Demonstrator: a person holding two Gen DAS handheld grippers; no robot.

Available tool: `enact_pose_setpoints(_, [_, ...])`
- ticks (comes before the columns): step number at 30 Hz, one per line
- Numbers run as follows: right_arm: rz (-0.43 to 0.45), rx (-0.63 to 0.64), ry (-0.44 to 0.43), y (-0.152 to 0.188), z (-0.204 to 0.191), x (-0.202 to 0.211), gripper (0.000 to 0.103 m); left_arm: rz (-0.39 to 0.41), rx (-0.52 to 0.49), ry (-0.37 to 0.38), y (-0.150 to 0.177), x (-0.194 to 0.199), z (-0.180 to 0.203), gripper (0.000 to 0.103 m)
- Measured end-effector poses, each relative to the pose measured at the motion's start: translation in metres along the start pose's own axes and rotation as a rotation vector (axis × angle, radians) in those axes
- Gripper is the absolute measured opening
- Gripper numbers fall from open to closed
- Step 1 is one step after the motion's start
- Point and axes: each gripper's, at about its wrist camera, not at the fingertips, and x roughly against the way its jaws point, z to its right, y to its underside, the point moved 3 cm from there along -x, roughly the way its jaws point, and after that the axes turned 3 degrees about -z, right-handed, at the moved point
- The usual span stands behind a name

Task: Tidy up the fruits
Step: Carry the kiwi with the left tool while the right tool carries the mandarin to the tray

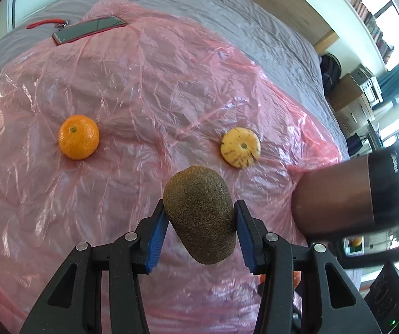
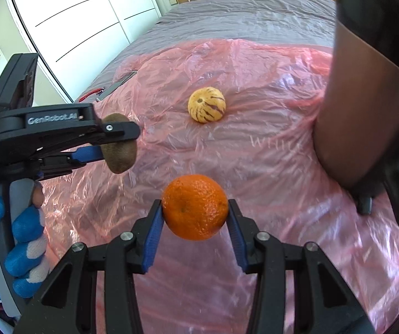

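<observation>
In the left wrist view my left gripper (image 1: 200,214) is shut on a fuzzy brown kiwi (image 1: 199,217), blue pads pressing its two sides, above the pink plastic sheet (image 1: 143,89). Another orange (image 1: 78,136) lies on the sheet to the left and a yellow striped fruit (image 1: 240,147) to the right. In the right wrist view my right gripper (image 2: 195,214) is shut on an orange (image 2: 195,207), held clear of the sheet. The left gripper (image 2: 121,144) with its kiwi (image 2: 120,150) hangs at the left, and the yellow striped fruit (image 2: 206,105) rests beyond.
The pink sheet (image 2: 255,153) covers a grey bed (image 2: 241,19). A phone (image 1: 88,30) and a red lanyard (image 1: 46,23) lie at the sheet's far edge. A person's forearm (image 1: 335,194) reaches in at the right. A blue-gloved hand (image 2: 24,236) grips the left gripper's handle.
</observation>
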Motion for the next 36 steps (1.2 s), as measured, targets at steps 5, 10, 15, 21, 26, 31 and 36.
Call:
enact_pose_setpoints(5, [0.005,-0.020,0.027,0.021,0.004,0.023,0.050,0.007,-0.048,0.008,0.026,0.021,0.002,0.042])
enact_pose_setpoints(10, [0.017,-0.047,0.053,0.036,0.009,0.045,0.050,0.011,-0.072,0.015,0.049,0.038,0.004,0.042])
enact_pose_setpoints(15, [0.029,-0.085,0.090,0.051,0.018,0.065,0.050,0.027,-0.100,-0.002,0.066,0.055,0.004,0.042])
enact_pose_setpoints(21, [0.041,-0.117,0.130,0.066,0.029,0.084,0.050,0.036,-0.135,-0.035,0.086,0.069,0.002,0.042])
enact_pose_setpoints(26, [0.054,-0.135,0.152,0.078,0.039,0.101,0.050,0.040,-0.161,-0.052,0.102,0.077,0.008,0.042])
enact_pose_setpoints(31, [0.071,-0.157,0.158,0.090,0.054,0.118,0.050,0.031,-0.191,-0.070,0.118,0.077,0.022,0.042])
enact_pose_setpoints(36, [0.089,-0.185,0.156,0.099,0.073,0.133,0.050,0.008,-0.231,-0.080,0.136,0.071,0.047,0.042])
